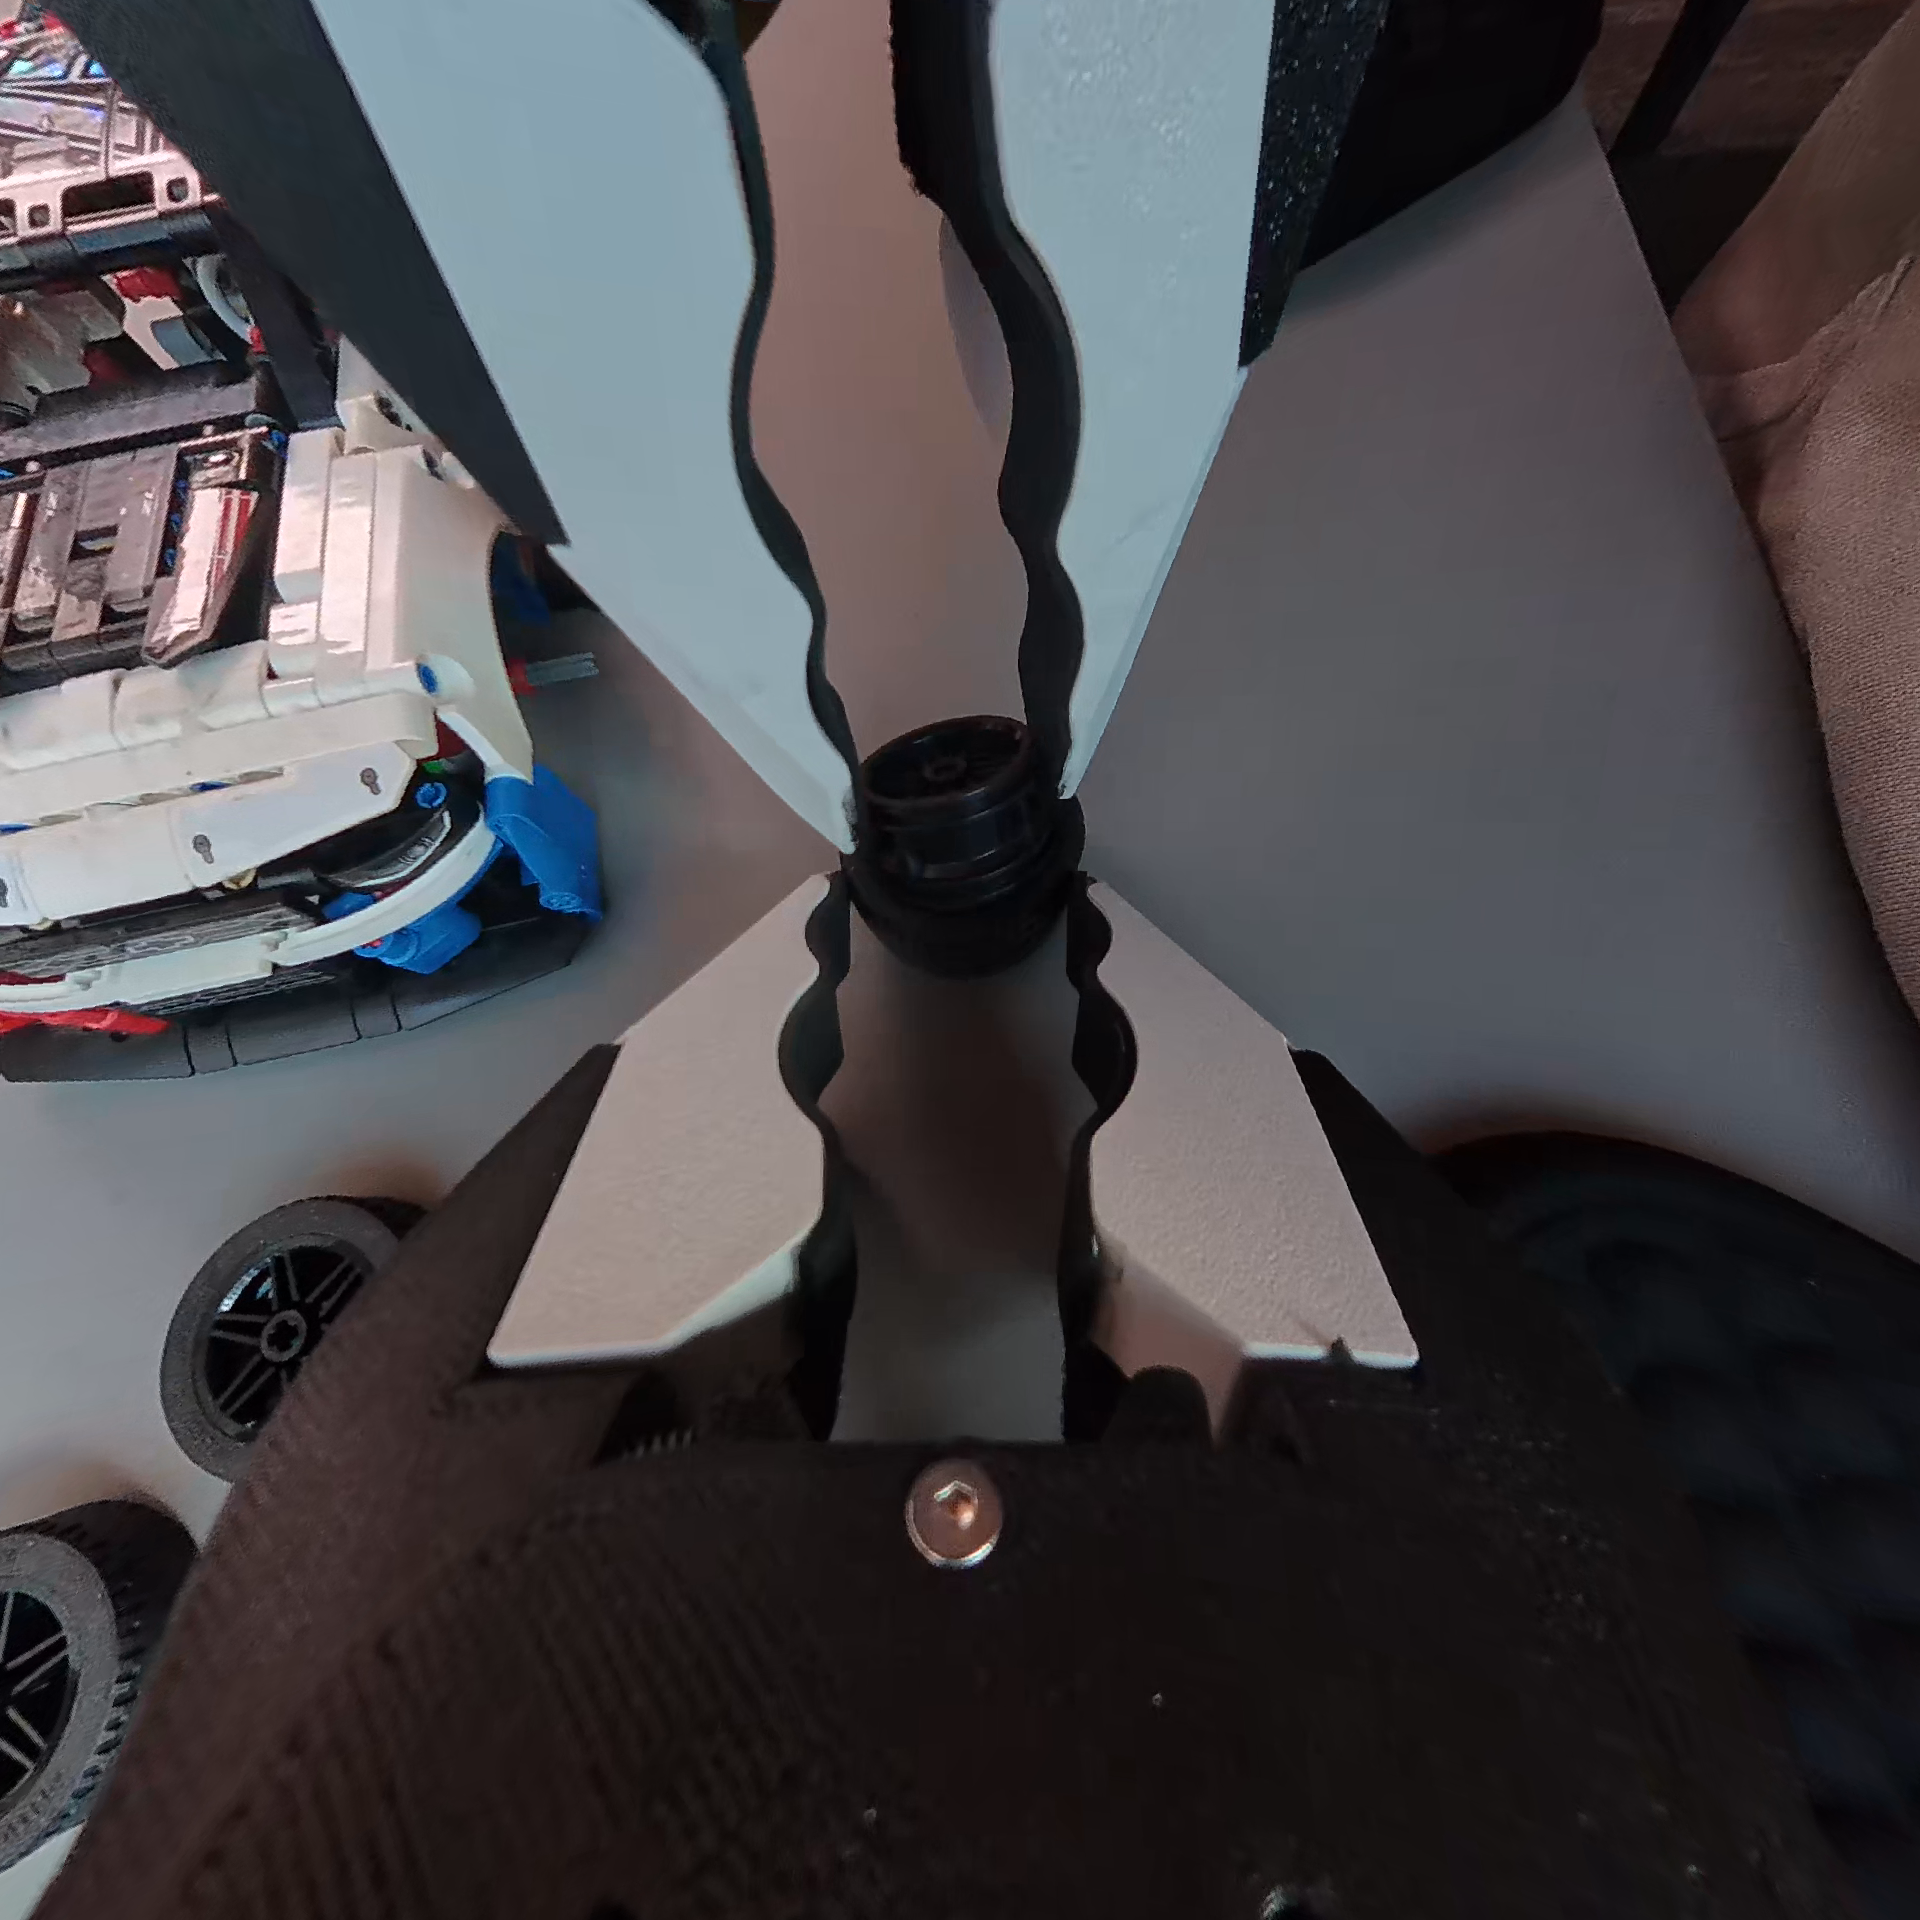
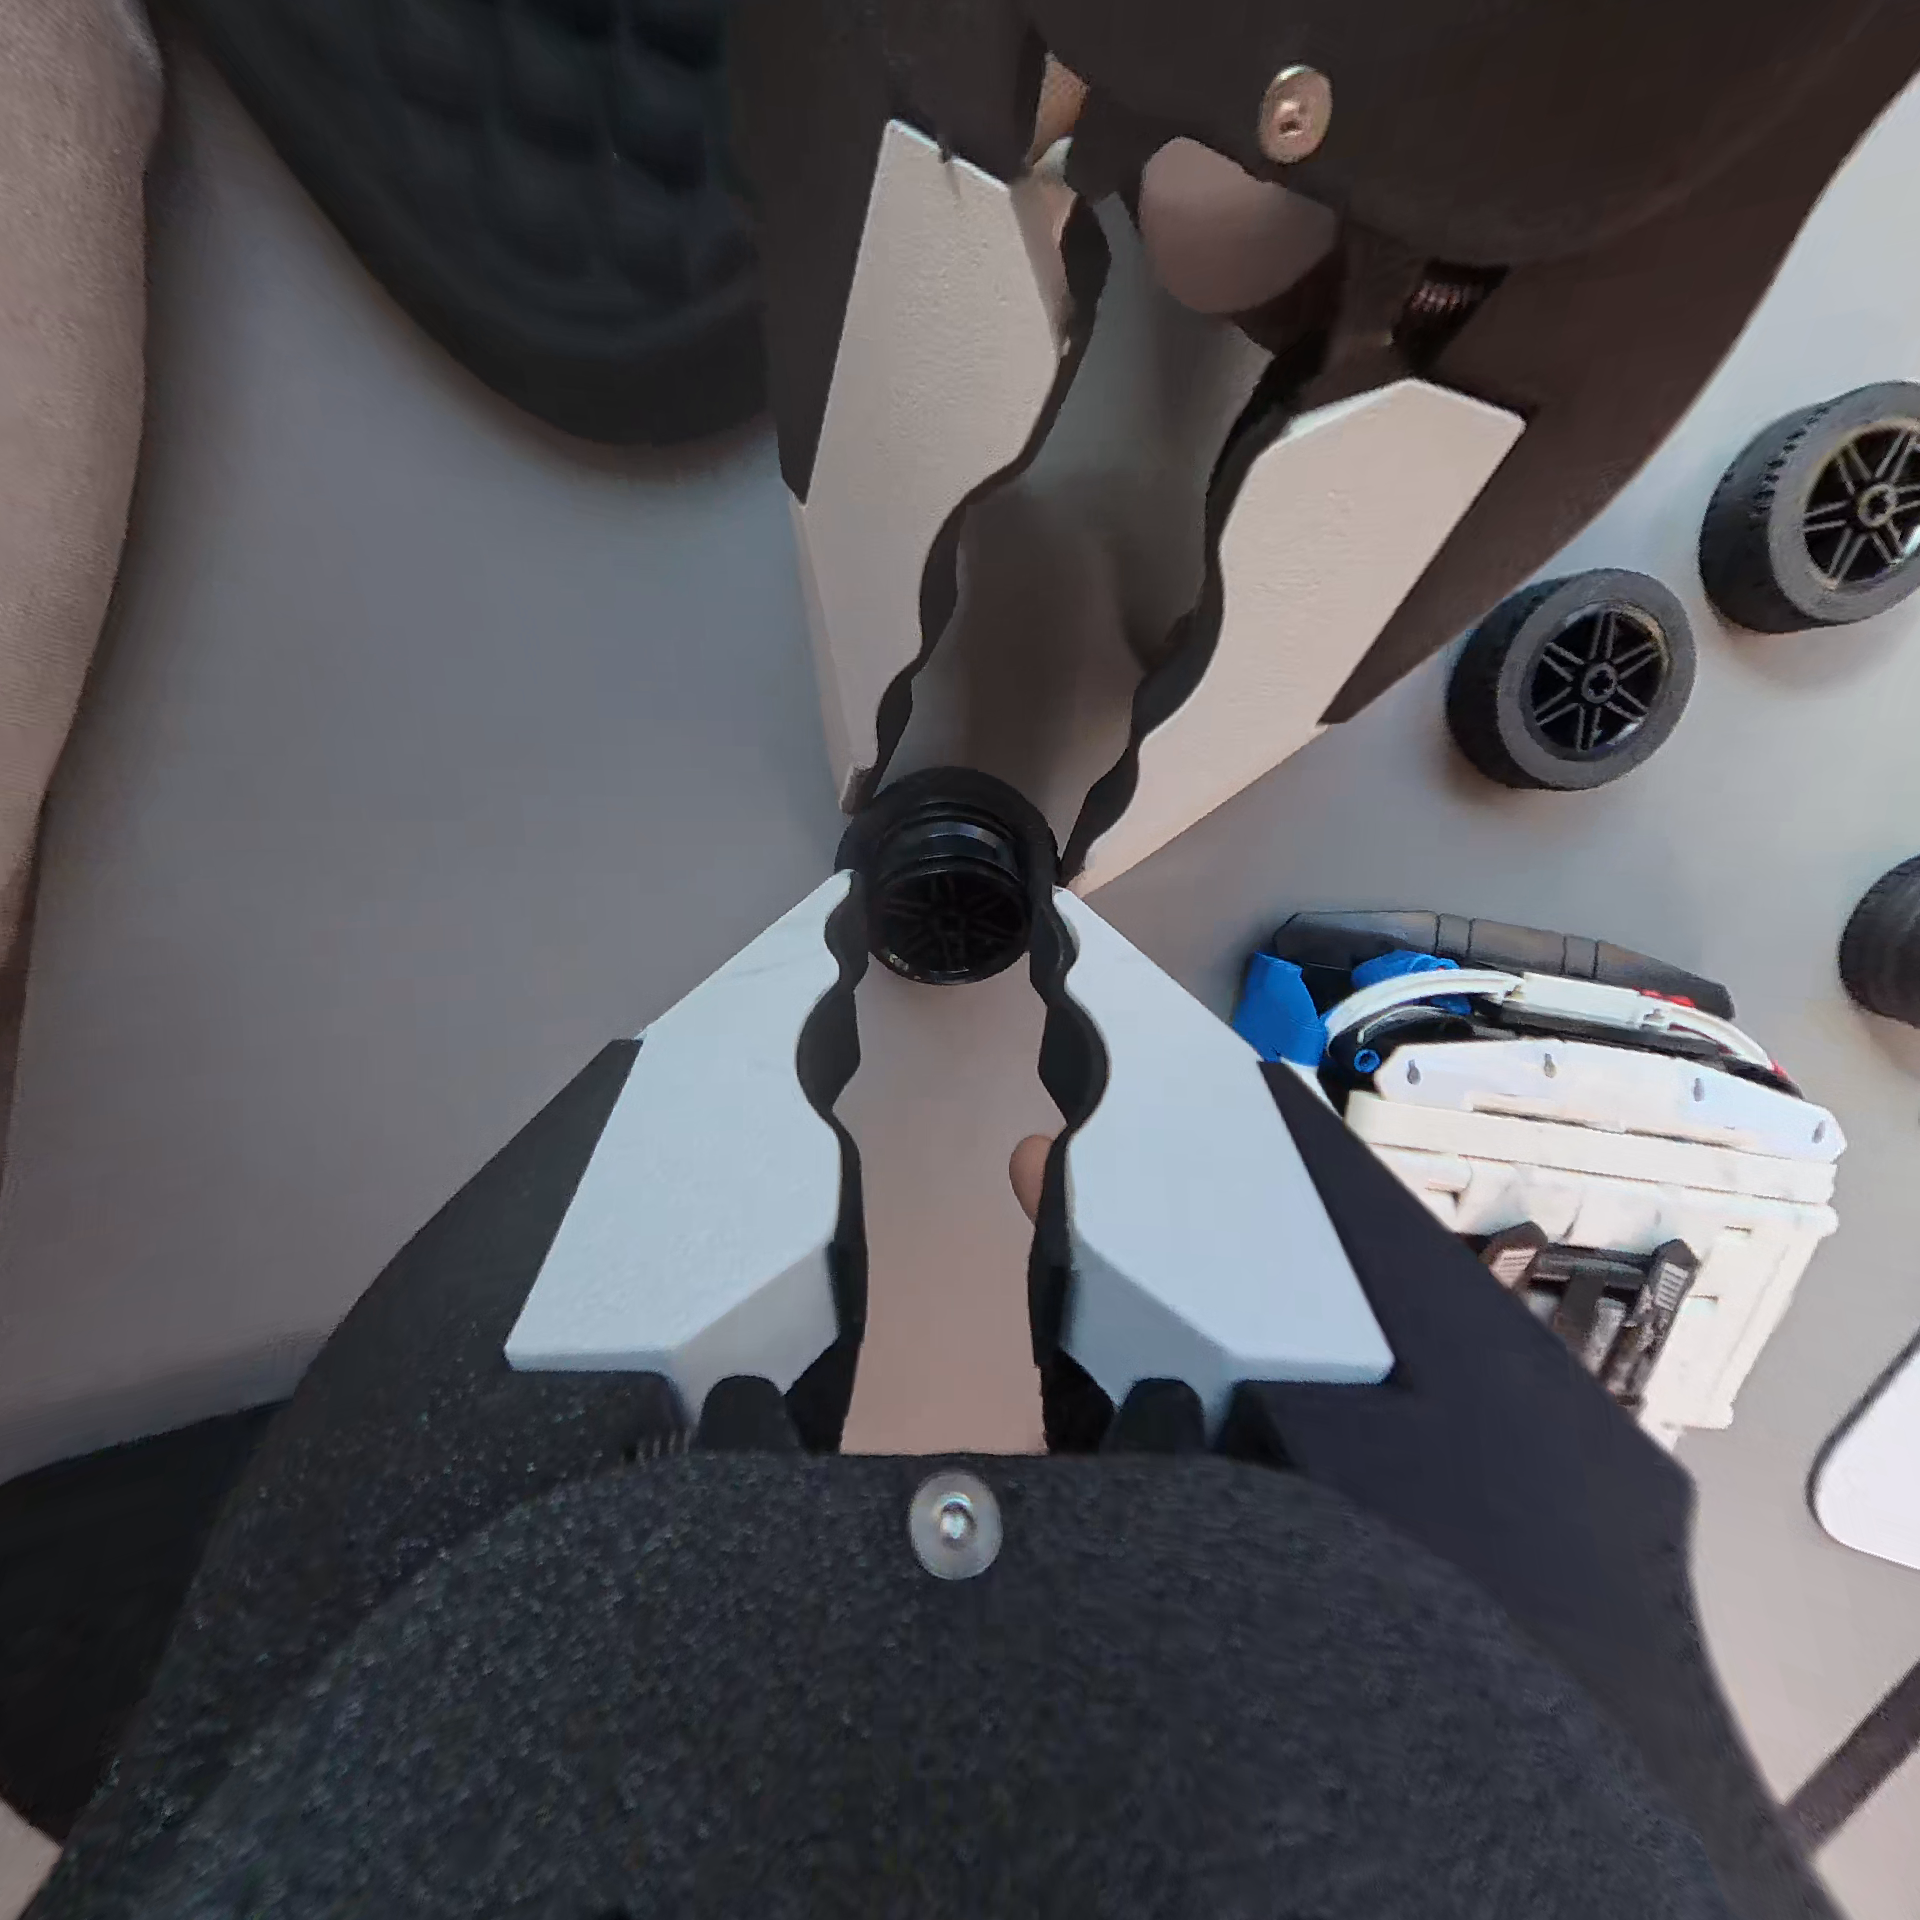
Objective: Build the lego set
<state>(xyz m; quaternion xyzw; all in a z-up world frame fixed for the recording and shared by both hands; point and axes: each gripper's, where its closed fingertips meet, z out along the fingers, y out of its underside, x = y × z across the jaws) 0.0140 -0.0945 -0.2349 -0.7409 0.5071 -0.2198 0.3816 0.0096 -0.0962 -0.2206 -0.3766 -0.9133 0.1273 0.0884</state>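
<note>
A black wheel rim without a tyre (image 1: 951,831) is held in the air between both grippers, which face each other tip to tip. My left gripper (image 1: 956,896) comes in from below in the left wrist view, its fingertips pressed on the rim's two sides. My right gripper (image 1: 961,802) comes in from above there and grips the same rim. In the right wrist view the rim (image 2: 948,914) shows its spoked face, with my right gripper (image 2: 953,889) shut on it and my left gripper (image 2: 966,826) opposite. The white, black and blue lego car (image 1: 260,790) stands on the grey table.
Wheels with tyres lie on the table (image 1: 275,1340) (image 1: 42,1683), also in the right wrist view (image 2: 1574,691) (image 2: 1829,504). The car (image 2: 1558,1143) sits right of my right gripper. A black padded object (image 2: 499,208) and beige fabric (image 1: 1818,520) border the table. A white object (image 2: 1870,1475) lies at the right edge. Left and right tips are no more than a few centimetres apart. About 30 centimeters separates my left fingertips from the white object (image 2: 1870,1475).
</note>
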